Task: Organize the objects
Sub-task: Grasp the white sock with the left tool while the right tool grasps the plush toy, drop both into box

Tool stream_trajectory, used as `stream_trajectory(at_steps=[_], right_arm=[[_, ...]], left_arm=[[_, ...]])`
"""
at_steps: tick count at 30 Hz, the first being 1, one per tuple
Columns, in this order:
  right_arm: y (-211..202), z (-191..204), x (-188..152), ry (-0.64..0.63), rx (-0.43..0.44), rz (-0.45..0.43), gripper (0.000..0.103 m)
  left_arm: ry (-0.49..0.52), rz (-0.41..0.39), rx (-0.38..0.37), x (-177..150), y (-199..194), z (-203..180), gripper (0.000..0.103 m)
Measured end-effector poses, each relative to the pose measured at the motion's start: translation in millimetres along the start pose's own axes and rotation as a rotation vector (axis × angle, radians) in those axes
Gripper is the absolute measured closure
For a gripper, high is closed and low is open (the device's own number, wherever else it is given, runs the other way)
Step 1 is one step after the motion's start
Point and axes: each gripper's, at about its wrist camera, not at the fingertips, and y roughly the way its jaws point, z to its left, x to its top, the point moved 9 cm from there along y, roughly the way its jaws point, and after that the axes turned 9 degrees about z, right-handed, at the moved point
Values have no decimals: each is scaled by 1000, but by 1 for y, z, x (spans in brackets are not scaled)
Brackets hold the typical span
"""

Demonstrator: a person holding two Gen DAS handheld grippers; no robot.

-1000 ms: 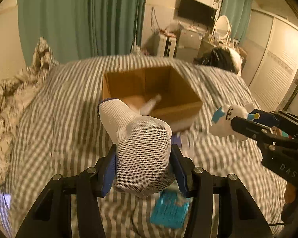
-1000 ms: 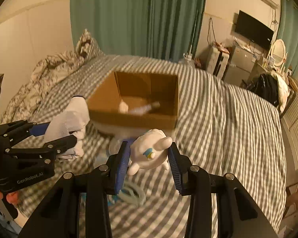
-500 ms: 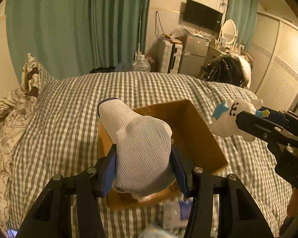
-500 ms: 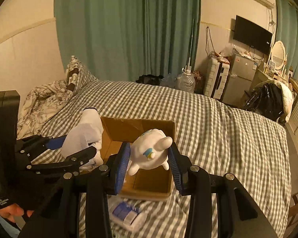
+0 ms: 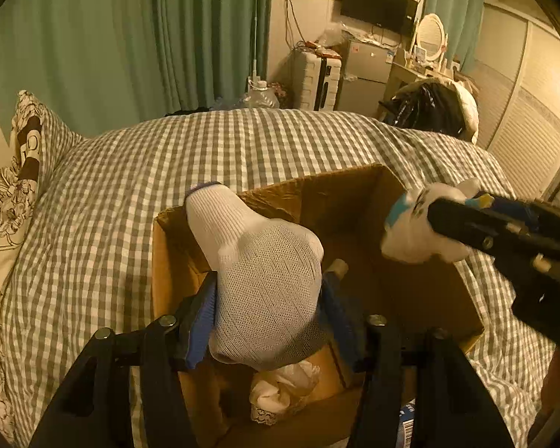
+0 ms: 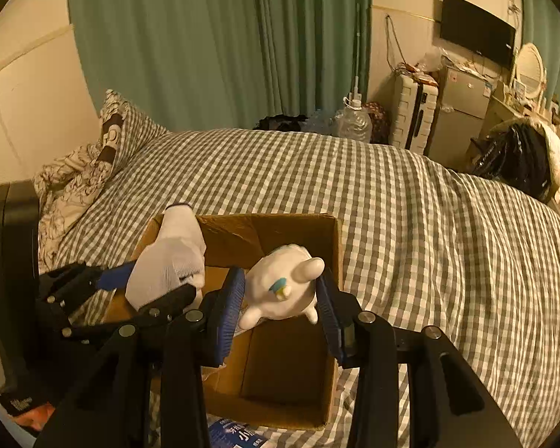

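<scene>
Both tongs hang over the open box (image 5: 358, 201) on the checked bed (image 5: 130, 171), each loaded and ready to drop. The left tongs (image 5: 268, 310) are clenched on a white sock (image 5: 265, 283), which sits above the box's left part; below it a crumpled white wad (image 5: 283, 384) lies on the box floor, and something pale pokes up just beside the sock, too hidden to name. The right tongs (image 6: 280, 298) grip a white plush toy (image 6: 280, 283) with a blue and yellow patch, held above the middle of the box, clear of its walls as far as the wrist view shows. The step in hand looks like the drop-off: both things are carried and placed over the container, neither yet let go. The next move probably calls for lowering each a little and spreading the tongs so sock and toy fall inside, without snagging the near cardboard wall. A blue packet (image 6: 235, 433) lies on the bed just in front of the box, likely waiting its turn.
</scene>
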Motion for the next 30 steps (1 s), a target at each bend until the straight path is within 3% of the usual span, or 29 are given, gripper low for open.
stream_trajectory(at_steps=[2,3,5,12,19,23,30], right_arm=[[-8,-5,3,11,-3,-21,51],[-12,-5,3,15,-4,-26,44],[-28,-5,2,17,-3,-41,43],[-102,9,-13,-39,-57,-96,36],[-162,27,-48,-89,-93,-136,31],[-178,36,-76,-110,-109,-134,31],[-162,41,-129,-96,-98,-68,30]], left_arm=[[-8,-16,11,0,-7,2,19],[-18,-26,10,0,-12,4,17],[-52,-46,-7,-1,-27,8,14],[-92,-90,12,-12,-85,20,12],[-86,-140,49,-51,-141,25,8],[-87,-137,58,-78,-153,27,8],[-127,-92,61,-137,-149,38,8]])
